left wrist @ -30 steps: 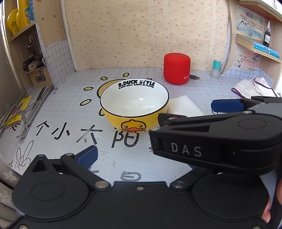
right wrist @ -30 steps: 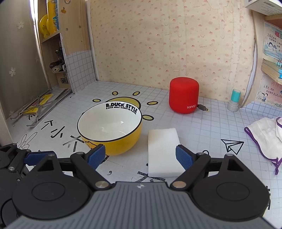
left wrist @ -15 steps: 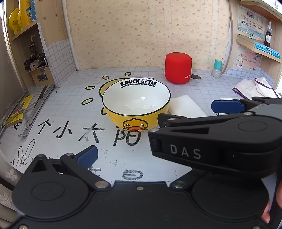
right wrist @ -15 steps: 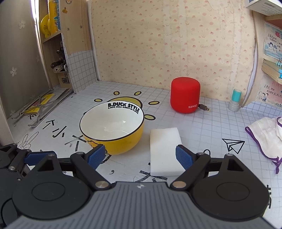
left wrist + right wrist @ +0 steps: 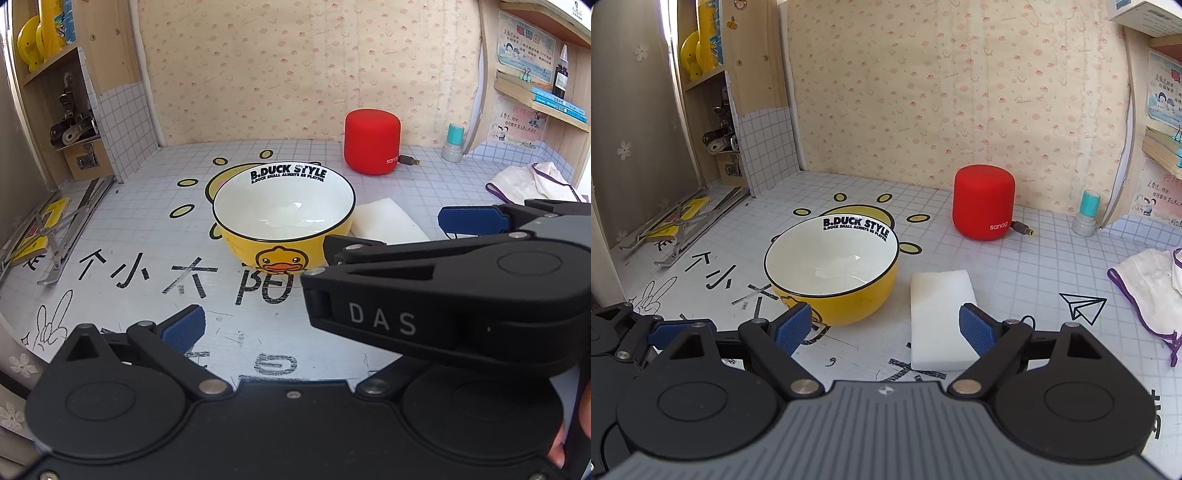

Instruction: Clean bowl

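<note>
Yellow outside and white inside, the duck bowl stands upright on the gridded desk, its black rim lettered "B.DUCK STYLE" and a cartoon duck printed on the side facing the left camera. It sits partly over a yellow sun drawing on the desk, and its inside looks bare and glossy. Just beside it, on its right, lies a white sponge block, flat and close to the bowl; whether they touch cannot be told.

The right claw hangs above the near desk, released and spread wide, with its blue pads apart: one is in front of the bowl's near side, the other over the sponge's near corner. Neither presses on anything.

The left claw is low over the printed characters in front of the bowl. One blue pad shows at the left, but the right claw's black body crosses the view and hides the other, so whether it is released or clenched cannot be told.

Behind the sponge stands a red speaker with a plug at its base. A white cloth edged in purple lies at the far right.
</note>
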